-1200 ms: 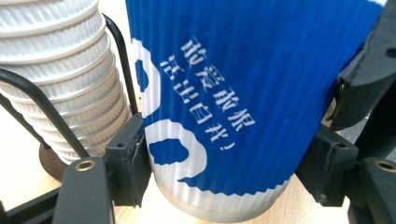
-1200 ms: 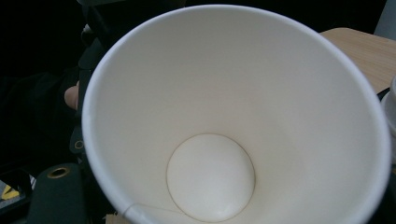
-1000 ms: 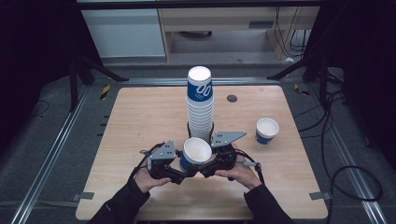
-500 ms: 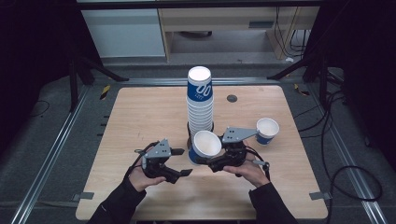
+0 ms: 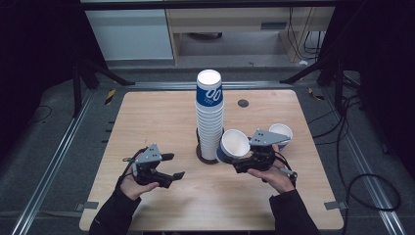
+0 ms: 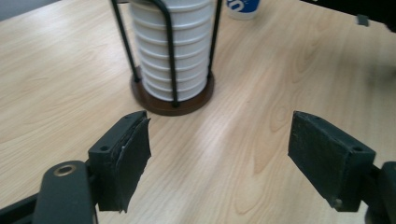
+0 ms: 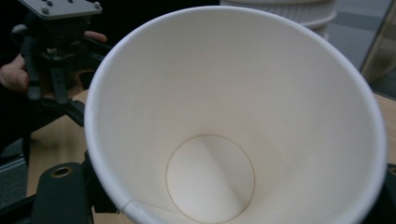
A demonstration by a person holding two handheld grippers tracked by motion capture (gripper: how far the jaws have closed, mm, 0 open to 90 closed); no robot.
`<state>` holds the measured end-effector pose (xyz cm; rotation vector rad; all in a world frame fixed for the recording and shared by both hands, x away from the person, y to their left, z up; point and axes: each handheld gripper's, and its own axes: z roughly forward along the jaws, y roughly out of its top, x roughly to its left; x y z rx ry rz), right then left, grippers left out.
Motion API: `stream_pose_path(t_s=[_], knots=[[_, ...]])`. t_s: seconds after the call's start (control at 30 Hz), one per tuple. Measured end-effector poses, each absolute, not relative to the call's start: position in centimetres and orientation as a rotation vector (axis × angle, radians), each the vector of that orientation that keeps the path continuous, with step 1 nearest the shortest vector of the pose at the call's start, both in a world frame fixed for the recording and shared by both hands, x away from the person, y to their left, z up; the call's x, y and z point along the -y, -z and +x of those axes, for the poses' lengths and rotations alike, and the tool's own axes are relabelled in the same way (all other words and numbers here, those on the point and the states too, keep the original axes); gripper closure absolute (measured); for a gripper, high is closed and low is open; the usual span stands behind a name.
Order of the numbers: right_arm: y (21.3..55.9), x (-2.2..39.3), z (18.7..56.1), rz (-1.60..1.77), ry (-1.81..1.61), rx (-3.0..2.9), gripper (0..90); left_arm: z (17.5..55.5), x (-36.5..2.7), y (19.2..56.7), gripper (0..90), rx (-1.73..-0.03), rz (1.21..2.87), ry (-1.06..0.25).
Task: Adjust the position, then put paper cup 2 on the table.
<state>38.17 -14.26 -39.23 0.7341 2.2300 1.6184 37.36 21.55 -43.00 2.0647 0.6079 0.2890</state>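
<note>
High view: the right gripper (image 5: 234,165) is clamped on a paper cup (image 5: 234,145), held tilted with its mouth facing up and toward the camera, just right of the cup stack (image 5: 209,117) that stands in a wire holder (image 5: 201,152) at the table's middle. A second cup (image 5: 282,132) stands upright behind the right hand, near the table's (image 5: 161,117) right edge. The left gripper (image 5: 175,166) is low over the near-left part of the table, well apart from the stack, jaws parted with nothing between them; they have just been opening. Bare wood lies on the left half and along the near edge. Left gripper view: both pads stand wide over bare wood; the holder's round base (image 6: 159,103) and wire uprights sit just ahead, with a clear strip of tabletop between. Right gripper view: the held cup's white inside (image 7: 233,121) faces the lens, rim close; the left gripper (image 7: 77,112) shows at upper left beyond the rim.
</note>
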Motion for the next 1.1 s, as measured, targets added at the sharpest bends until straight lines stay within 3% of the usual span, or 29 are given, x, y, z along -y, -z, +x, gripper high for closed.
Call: stream_pose_path(t_s=[1.1], knots=[[39.9, 24.0, 37.0, 1.145, -1.255, -1.953, 21.1, 39.2, -25.1, 43.5, 18.0, -0.834, 2.013, -0.350]])
